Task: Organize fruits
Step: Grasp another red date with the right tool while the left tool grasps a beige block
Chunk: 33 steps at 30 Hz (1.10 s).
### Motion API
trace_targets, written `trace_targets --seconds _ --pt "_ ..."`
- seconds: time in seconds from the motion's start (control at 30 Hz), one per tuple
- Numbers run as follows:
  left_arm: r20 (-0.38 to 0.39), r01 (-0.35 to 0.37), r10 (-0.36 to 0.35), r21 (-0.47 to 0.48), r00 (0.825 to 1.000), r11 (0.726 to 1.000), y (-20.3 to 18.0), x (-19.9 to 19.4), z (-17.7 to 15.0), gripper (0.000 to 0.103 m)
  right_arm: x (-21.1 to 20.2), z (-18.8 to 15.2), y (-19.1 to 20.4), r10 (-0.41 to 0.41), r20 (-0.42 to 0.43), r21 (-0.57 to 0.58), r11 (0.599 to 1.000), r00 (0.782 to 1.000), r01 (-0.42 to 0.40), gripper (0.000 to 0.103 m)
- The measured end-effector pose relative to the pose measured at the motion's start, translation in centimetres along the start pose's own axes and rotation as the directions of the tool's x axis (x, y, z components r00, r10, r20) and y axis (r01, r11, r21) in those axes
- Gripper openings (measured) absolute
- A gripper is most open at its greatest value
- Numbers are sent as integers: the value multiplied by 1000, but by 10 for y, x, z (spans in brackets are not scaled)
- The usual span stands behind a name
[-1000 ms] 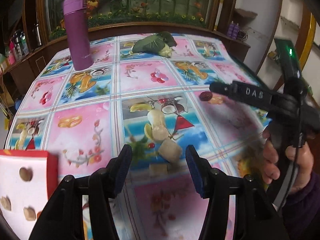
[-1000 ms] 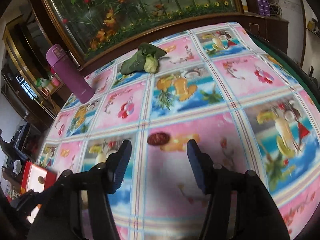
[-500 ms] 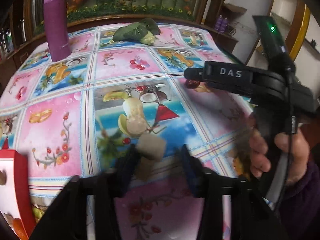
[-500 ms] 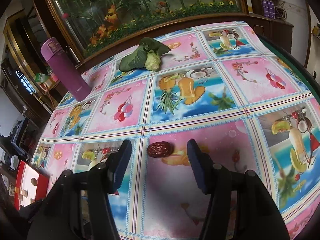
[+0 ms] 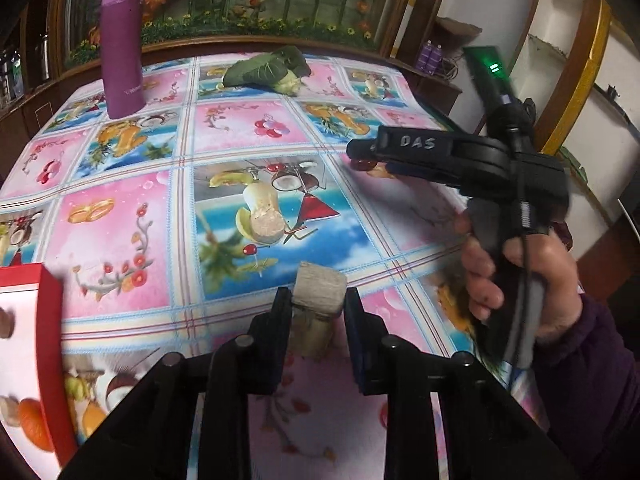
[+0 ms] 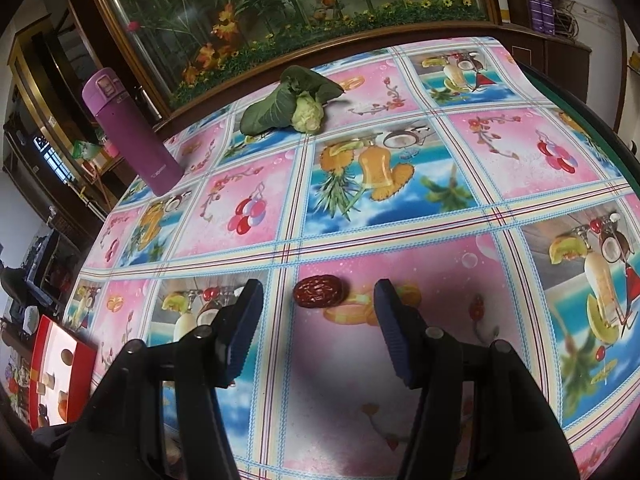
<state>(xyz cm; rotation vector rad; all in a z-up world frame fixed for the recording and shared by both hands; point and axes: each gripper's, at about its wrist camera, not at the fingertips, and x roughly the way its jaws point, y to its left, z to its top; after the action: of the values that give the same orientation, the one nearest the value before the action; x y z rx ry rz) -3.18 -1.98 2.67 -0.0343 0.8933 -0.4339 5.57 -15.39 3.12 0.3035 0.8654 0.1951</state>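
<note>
My left gripper (image 5: 316,300) is shut on a pale beige fruit chunk (image 5: 319,293) and holds it just above the tablecloth. A second beige chunk (image 5: 267,224) lies on the cloth beyond it. My right gripper (image 6: 318,300) is open, its fingers on either side of a dark red date (image 6: 319,291) that lies on the cloth. The right gripper also shows in the left wrist view (image 5: 440,152), hovering over the date (image 5: 362,164). A red-rimmed white tray (image 5: 24,344) with several fruit pieces sits at the near left, also in the right wrist view (image 6: 60,372).
A purple flask (image 5: 122,40) stands at the far left of the table. A leafy green vegetable (image 5: 268,70) lies at the far middle. The table's right edge (image 6: 580,108) drops off near a green border. A flower display runs behind the table.
My left gripper moved forward and closed on the beige chunk, lifting it. My right gripper came down closer around the date and stayed open.
</note>
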Motion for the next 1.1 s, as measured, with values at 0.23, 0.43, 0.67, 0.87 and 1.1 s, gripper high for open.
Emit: trace_targets --seconds 0.23,0.43,0.67,0.87,1.1 --pt "-20 -17 18 44 1000 999 -3 2 -1 26 3 0 5 -24 -6 -25 999 1000 24 59" --pt "-41 -22 22 20 999 1000 2 7 1 27 5 -3 13 -77 -11 -83 994 997 76 59" --pt "-38 -46 47 43 998 998 -5 14 8 34 7 -5 20 -185 -7 -132 974 983 183 34" --pt "-33 -58 59 48 998 997 -9 20 14 41 5 -3 12 -171 -6 -112 979 985 169 29" --pt "-49 -52 54 57 997 997 -16 29 12 38 -10 3 0 -103 15 -30 994 995 104 29"
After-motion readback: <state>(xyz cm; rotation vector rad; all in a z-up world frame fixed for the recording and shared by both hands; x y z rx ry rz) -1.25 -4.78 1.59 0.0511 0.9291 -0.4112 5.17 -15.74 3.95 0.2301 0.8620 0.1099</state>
